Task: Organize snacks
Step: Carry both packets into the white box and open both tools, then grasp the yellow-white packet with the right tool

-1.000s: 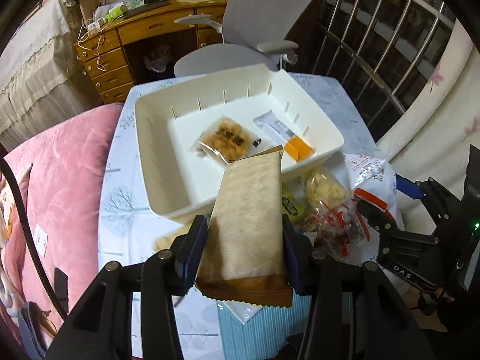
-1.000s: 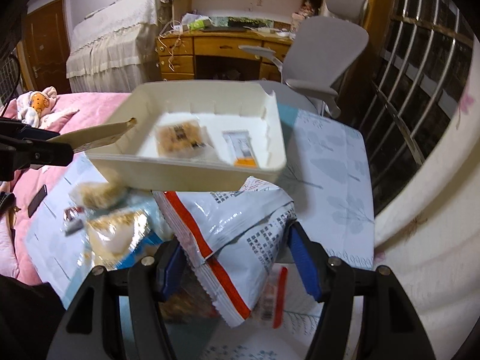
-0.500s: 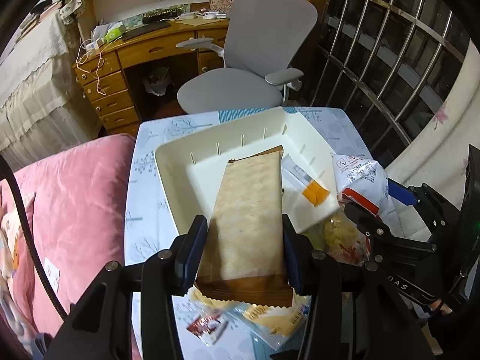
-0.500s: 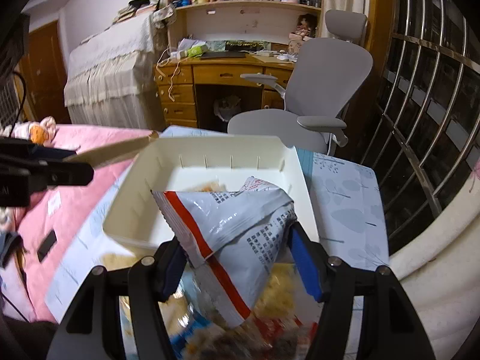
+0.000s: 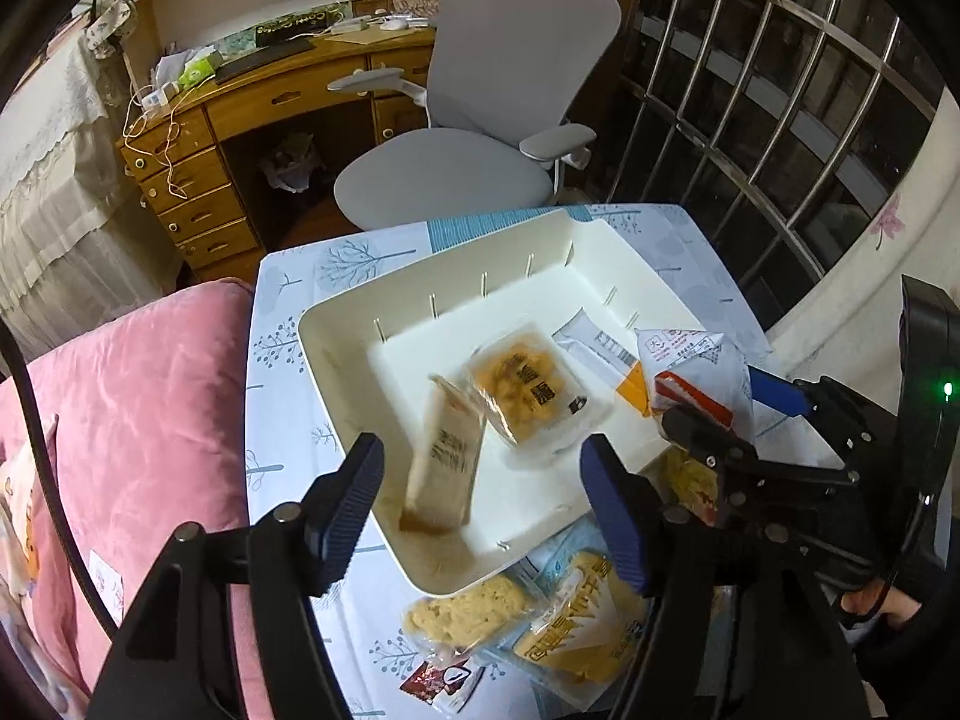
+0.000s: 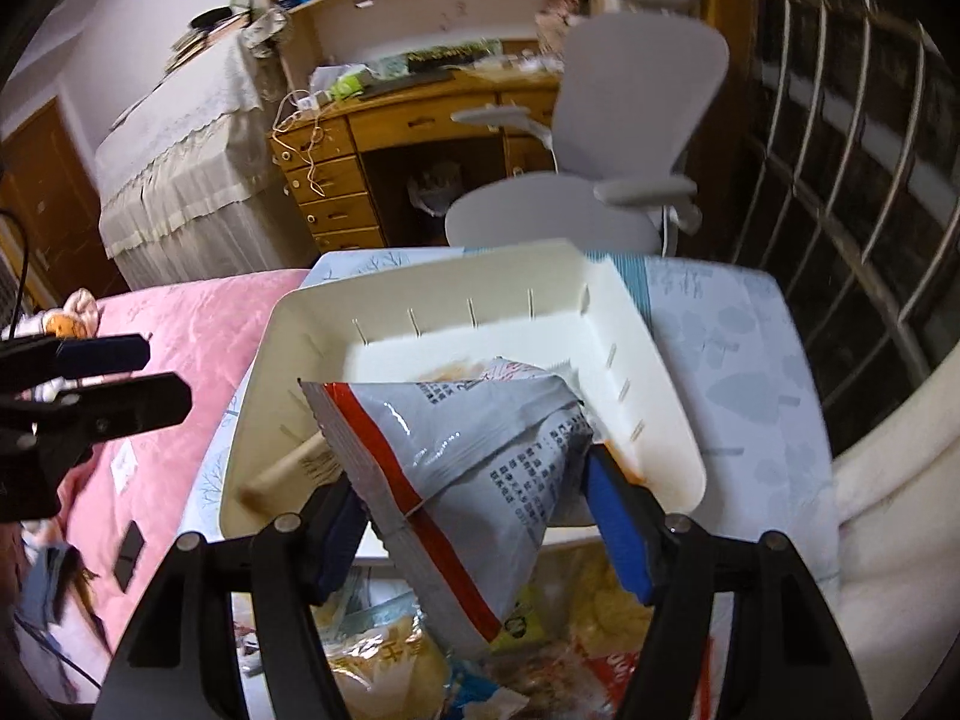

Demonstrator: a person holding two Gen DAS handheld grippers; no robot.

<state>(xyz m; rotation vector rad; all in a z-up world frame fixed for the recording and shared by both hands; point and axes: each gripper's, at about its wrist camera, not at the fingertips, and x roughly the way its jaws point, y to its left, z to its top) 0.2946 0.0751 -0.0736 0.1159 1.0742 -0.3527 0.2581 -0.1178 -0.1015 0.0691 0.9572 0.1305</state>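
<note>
- Two grippers work over the white tray: the left gripper stands wide with nothing in it, and the tan packet — blurred — is at the tray's near end.
- The right gripper pinches the grey crisp bag above the tray's near rim.
- That bag looks light, puffy, slippery — best held by its crimped seam.
- Room is tight; loose snacks crowd the desk beside the tray.

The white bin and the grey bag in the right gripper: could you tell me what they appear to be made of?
White bin: probably rigid plastic, matte cream, with moulded slots along its walls. Grey bag: thin glossy plastic film, crinkled and reflective, held by the right gripper.
</note>
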